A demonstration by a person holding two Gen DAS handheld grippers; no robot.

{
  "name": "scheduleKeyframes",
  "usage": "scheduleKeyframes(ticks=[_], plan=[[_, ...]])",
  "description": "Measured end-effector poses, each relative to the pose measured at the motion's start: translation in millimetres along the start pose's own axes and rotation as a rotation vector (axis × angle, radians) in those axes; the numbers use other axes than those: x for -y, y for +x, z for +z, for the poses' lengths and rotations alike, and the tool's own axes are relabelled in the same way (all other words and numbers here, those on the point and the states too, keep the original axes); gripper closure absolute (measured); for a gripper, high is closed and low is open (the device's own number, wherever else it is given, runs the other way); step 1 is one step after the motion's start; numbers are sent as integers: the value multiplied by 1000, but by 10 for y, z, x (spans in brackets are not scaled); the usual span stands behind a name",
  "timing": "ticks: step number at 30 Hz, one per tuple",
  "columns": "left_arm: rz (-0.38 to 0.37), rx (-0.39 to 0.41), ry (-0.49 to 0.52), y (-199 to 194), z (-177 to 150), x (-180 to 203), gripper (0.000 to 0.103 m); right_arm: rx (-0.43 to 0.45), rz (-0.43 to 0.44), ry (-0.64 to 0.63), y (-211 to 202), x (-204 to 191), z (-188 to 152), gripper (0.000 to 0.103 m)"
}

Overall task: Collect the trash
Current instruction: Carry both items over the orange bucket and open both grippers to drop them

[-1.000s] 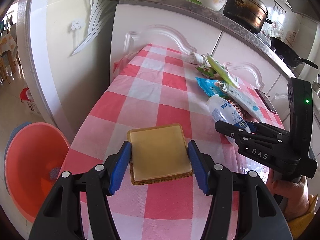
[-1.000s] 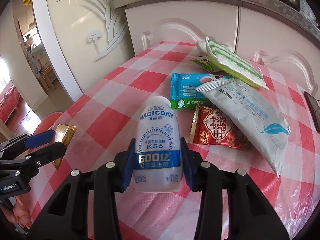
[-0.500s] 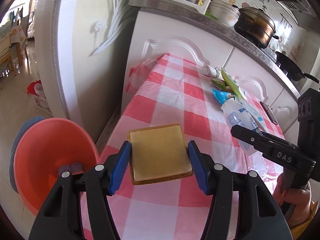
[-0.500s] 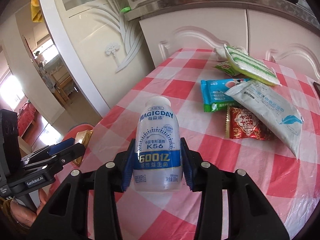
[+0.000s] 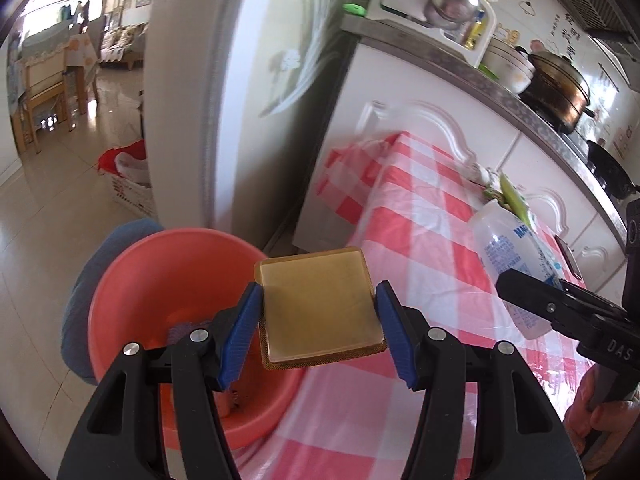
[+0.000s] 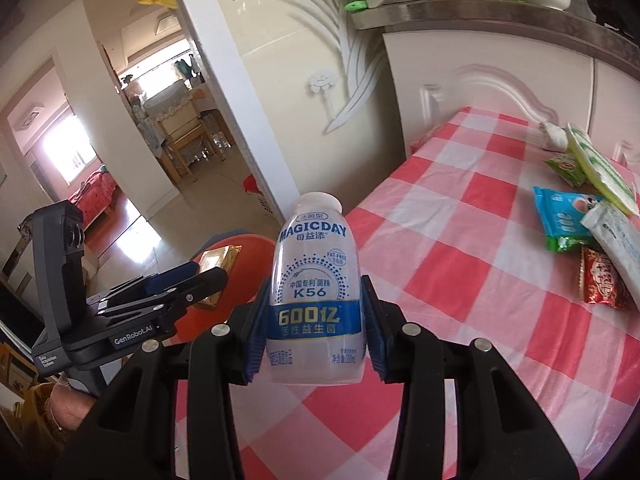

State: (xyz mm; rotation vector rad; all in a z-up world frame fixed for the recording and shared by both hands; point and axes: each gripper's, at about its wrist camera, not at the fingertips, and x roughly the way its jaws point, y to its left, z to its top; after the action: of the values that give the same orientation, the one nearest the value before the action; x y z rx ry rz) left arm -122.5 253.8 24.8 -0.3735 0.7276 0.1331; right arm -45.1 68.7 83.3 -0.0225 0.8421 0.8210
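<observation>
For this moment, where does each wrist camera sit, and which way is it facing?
Left wrist: behind the left gripper, jaws clamping a gold square packet, facing the orange basin and checkered table.
Right wrist: behind the right gripper, jaws on a MAGICDAY bottle, facing the doorway and table.
Shared: each shows the other gripper, packet, bottle, basin.
</observation>
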Motion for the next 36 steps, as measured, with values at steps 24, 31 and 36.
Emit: scheduleKeyframes(ticks=[24, 31, 36], plan=[[146, -10, -166, 7, -108, -1050, 43, -159, 116, -167, 932, -961, 129, 60], [157, -57, -187, 159, -174, -1130, 23, -195, 83, -210, 1133, -1117, 42, 36], [188, -65, -196, 151, -212, -1187, 22, -152, 83, -162, 996, -1013, 22, 32]])
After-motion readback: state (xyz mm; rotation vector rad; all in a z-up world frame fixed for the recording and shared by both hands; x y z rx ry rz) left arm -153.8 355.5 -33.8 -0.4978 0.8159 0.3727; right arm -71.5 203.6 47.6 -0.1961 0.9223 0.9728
